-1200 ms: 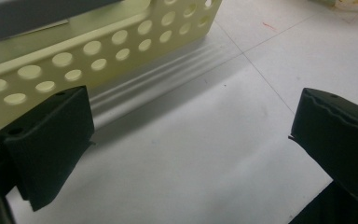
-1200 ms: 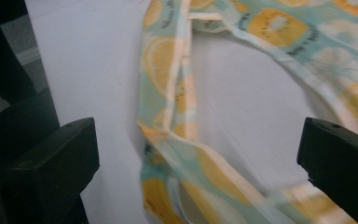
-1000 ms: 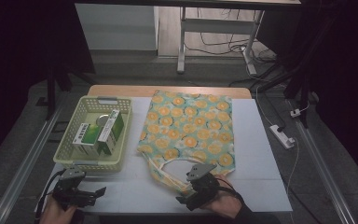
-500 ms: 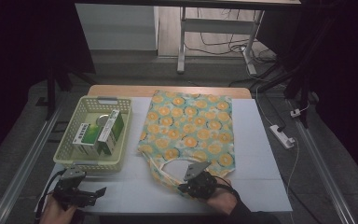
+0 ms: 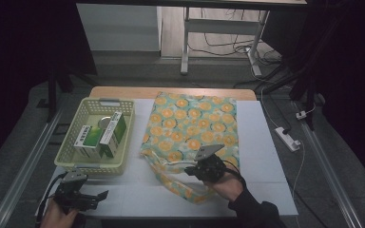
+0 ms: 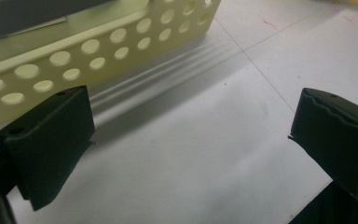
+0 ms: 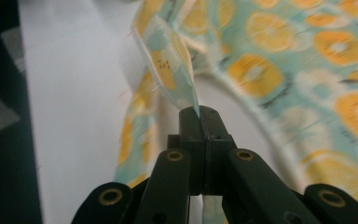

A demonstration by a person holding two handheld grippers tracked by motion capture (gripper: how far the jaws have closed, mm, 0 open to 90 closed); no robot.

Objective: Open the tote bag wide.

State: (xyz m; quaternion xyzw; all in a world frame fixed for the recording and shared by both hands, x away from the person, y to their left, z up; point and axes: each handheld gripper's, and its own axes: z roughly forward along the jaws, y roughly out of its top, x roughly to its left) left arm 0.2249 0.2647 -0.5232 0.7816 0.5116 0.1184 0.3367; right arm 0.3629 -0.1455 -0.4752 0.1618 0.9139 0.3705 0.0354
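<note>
A cloth tote bag (image 5: 192, 126) printed with orange slices lies flat on the white table (image 5: 261, 166). Its handle straps (image 5: 171, 178) point toward the near edge. My right gripper (image 5: 190, 170) sits over the bag's near end, shut on one handle strap (image 7: 168, 65). The strap rises out of the closed tips of that gripper (image 7: 200, 112) in a folded loop. My left gripper (image 5: 102, 194) rests low at the table's near left corner. It stands open (image 6: 191, 116) over bare table, nothing between its jaws, just in front of the pale yellow basket (image 6: 98, 46).
The perforated basket (image 5: 64, 161) at the left holds green and white boxes (image 5: 100, 135) and a round tin. A white power strip (image 5: 289, 138) lies on the floor to the right. Metal rails run along both sides of the table.
My right gripper has moved a little away from the near edge onto the bag's handle, shut on the strap and raised it. The left gripper has stayed where it was.
</note>
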